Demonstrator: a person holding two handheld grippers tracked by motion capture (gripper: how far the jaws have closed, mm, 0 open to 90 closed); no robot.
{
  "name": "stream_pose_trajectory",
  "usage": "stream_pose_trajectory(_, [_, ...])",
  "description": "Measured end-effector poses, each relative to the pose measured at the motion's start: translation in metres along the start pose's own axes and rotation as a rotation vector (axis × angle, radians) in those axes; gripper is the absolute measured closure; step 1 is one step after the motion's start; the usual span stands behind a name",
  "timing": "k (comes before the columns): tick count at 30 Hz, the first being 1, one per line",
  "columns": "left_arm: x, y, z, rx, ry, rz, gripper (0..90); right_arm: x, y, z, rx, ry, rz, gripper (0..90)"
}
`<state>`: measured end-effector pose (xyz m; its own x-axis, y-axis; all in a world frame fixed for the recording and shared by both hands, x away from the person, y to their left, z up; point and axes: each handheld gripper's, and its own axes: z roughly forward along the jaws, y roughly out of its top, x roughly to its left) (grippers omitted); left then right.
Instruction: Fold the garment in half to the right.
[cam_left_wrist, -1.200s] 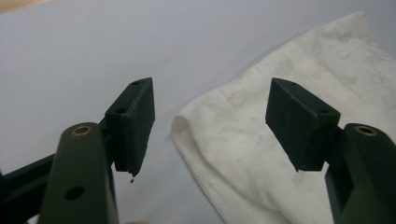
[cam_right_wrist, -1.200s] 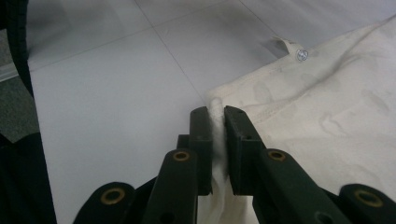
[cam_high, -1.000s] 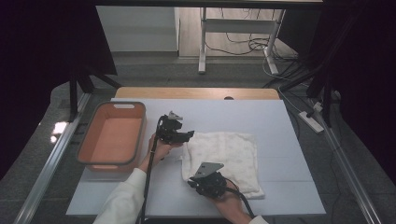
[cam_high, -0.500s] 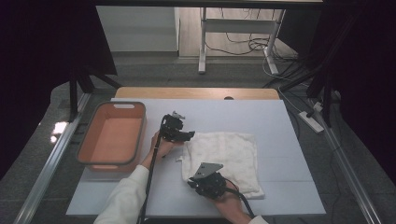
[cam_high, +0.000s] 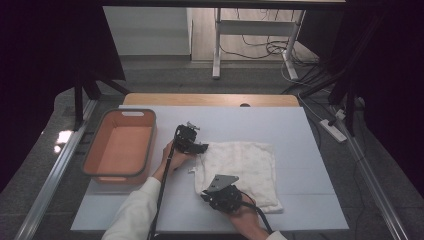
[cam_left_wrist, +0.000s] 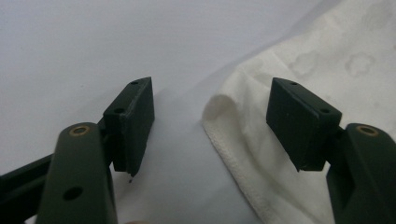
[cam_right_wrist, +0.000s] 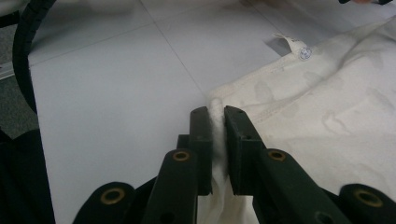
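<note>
A white towel (cam_high: 247, 167) lies flat on the pale table (cam_high: 300, 130). My left gripper (cam_high: 203, 148) is at the towel's far left corner. In the left gripper view it (cam_left_wrist: 210, 112) stands open, with the rounded towel corner (cam_left_wrist: 222, 105) lying on the table between the jaws, touching neither. My right gripper (cam_high: 209, 195) is at the towel's near left corner. In the right gripper view it (cam_right_wrist: 217, 121) is shut on a pinched-up fold of the towel's hem (cam_right_wrist: 280, 100). A small label (cam_right_wrist: 295, 46) sticks out from the towel's edge farther off.
An orange tub (cam_high: 120, 147) stands on the left side of the table, a hand's width from the left gripper. A black cable (cam_right_wrist: 23, 51) trails over the table's near edge. Beyond the table are a floor, desk legs (cam_high: 216, 45) and cables.
</note>
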<state>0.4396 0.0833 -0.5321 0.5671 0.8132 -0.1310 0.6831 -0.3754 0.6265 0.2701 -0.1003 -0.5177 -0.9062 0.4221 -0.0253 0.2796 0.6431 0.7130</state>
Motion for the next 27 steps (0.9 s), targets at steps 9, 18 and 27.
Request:
stream_pose_trajectory(9, [-0.007,-0.006,-0.003,-0.012,-0.093,0.004,84.3,0.0,-0.001,0.0,0.003,0.0,-0.001,81.6])
stream_pose_trajectory(18, [-0.008,0.0,-0.019,-0.073,-0.114,0.006,85.7,-0.001,0.0,-0.006,-0.036,-0.005,0.008,81.7])
stream_pose_trajectory(27, [-0.009,0.006,-0.036,-0.131,-0.138,0.001,85.8,0.0,0.003,-0.013,-0.082,-0.019,0.008,81.6])
